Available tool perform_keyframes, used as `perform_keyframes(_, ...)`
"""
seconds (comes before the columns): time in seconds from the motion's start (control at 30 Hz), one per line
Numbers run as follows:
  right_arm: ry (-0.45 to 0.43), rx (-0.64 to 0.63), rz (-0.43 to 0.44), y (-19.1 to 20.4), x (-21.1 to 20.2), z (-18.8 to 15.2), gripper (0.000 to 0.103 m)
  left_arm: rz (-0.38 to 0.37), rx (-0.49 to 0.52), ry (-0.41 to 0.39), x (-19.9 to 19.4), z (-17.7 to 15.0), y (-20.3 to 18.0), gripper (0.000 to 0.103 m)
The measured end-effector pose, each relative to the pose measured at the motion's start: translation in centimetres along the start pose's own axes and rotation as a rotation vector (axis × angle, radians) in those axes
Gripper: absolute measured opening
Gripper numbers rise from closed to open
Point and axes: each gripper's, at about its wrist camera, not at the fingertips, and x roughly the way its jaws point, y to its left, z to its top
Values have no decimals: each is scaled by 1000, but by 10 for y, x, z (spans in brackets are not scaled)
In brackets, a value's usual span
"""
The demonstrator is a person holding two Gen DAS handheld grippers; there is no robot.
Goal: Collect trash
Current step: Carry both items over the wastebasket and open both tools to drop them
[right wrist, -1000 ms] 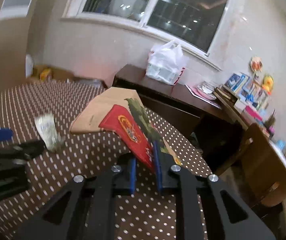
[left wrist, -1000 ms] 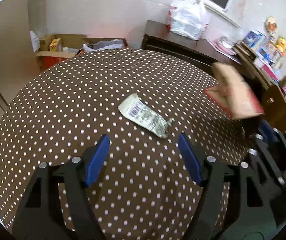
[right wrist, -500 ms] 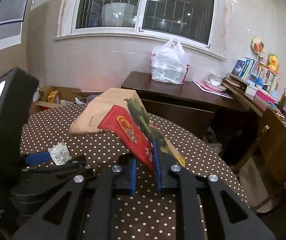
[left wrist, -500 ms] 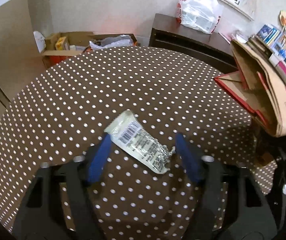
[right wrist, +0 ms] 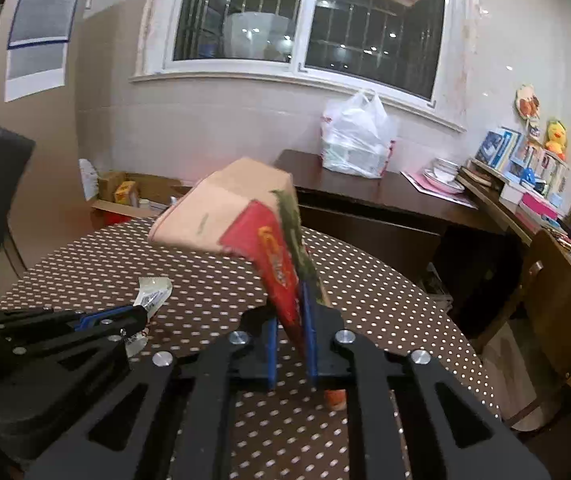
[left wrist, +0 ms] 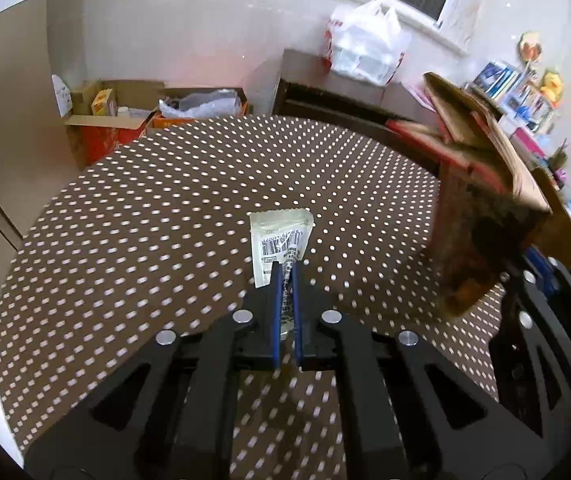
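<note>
My L gripper clamps sauce packet over polka-dot table; long axis runs fwd, barcode end away. R gripper pinches paper bag, angled up-left.

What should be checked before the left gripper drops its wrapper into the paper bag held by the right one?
1. Left gripper shut on the sachet wrapper: ok.
2. Wrapper lifted off the polka-dot tablecloth: cannot tell.
3. Right gripper shut on the paper bag: ok.
4. Bag mouth open and facing the wrapper: cannot tell; the bag is blurred in the left view.
5. Bag held clear of the table: ok, it hangs above the cloth in the right view.
6. Grippers apart: ok.
</note>
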Motion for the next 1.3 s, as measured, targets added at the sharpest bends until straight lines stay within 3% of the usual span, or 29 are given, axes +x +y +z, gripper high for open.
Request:
perform_keyframes(0.23, -23, -33, 95, 39, -47, 6, 9, -35, -42, -91, -72, -22, 41, 5)
perform_keyframes(0.43, -18, -35, 245, 91, -88, 10, 9, -14, -78, -165, -133, -48, 89, 5)
perform_keyframes(0.67, -20, -92, 431, 189, -132, 7, 9, 138, -126, -263, -198, -86, 162, 5)
perform_keyframes(0.93, 51, -149, 638, 298, -157, -17, 9, 298, -253, -249, -233, -149, 264, 5)
perform_keyframes(1.07, 100, -187, 710, 350, -156, -32, 9, 316, -355, -206, -233, -181, 318, 5)
perform_keyframes(1.3, 202, -253, 787, 436, -142, -70, 9, 351, -457, -136, -219, -225, 377, 5)
